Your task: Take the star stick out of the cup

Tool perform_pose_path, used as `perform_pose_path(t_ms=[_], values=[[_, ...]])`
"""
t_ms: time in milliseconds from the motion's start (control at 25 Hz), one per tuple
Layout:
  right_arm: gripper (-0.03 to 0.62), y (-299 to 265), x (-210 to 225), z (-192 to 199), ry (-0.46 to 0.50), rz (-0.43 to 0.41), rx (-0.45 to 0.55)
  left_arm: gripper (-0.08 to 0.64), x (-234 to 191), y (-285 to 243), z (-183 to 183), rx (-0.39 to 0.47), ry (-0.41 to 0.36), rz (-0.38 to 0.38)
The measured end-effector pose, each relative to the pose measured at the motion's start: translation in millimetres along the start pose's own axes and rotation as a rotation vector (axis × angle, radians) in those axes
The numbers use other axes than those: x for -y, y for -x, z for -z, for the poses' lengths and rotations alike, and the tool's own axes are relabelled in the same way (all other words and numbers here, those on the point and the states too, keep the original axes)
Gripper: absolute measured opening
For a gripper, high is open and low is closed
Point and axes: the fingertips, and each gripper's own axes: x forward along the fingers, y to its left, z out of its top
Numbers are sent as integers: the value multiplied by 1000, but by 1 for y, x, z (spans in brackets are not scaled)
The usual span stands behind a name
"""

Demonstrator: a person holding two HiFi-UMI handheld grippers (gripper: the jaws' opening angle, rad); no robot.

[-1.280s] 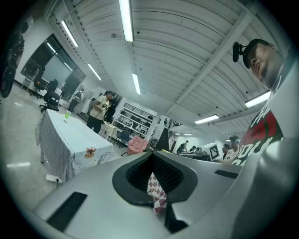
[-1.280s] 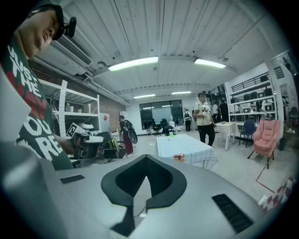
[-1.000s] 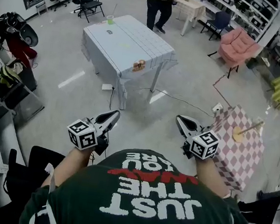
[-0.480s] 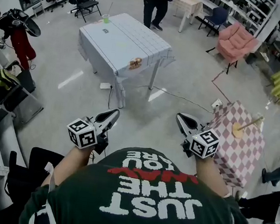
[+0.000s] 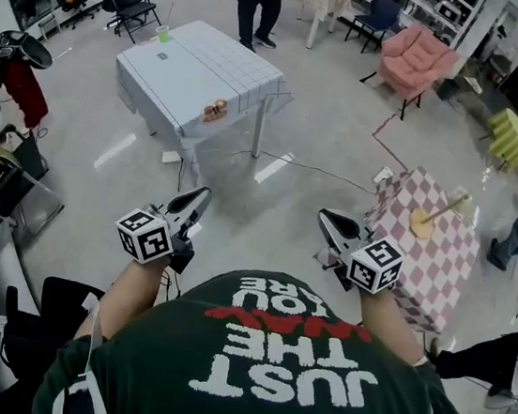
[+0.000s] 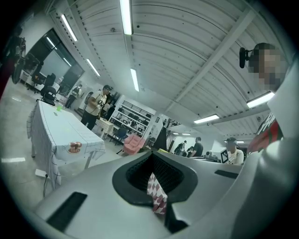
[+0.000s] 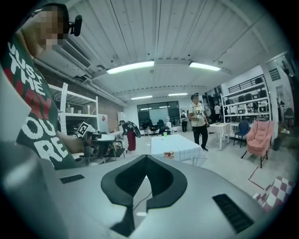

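Left gripper [image 5: 200,195] and right gripper [image 5: 326,217] both hang in air above the floor [image 5: 261,225], jaw tips pressed together on each, pinching nothing and touching nothing.

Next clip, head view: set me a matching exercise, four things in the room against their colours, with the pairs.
Things:
1. armchair
2. large table
3. small table
4. cup

Colours:
a. green
b. pink
c. red-and-white checks
d. pale cloth with thin grid lines

Pairs: 1-b, 2-d, 3-c, 4-a
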Motion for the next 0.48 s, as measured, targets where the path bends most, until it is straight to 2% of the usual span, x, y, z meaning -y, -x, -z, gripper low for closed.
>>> perform_pose_path(t_ms=[240, 480], values=[[32, 28, 34, 13, -3, -13, -5, 0, 13, -45, 13, -4, 17, -14], [32, 9, 65, 21, -34, -19, -8, 0, -7, -74, 16, -41, 24, -25]])
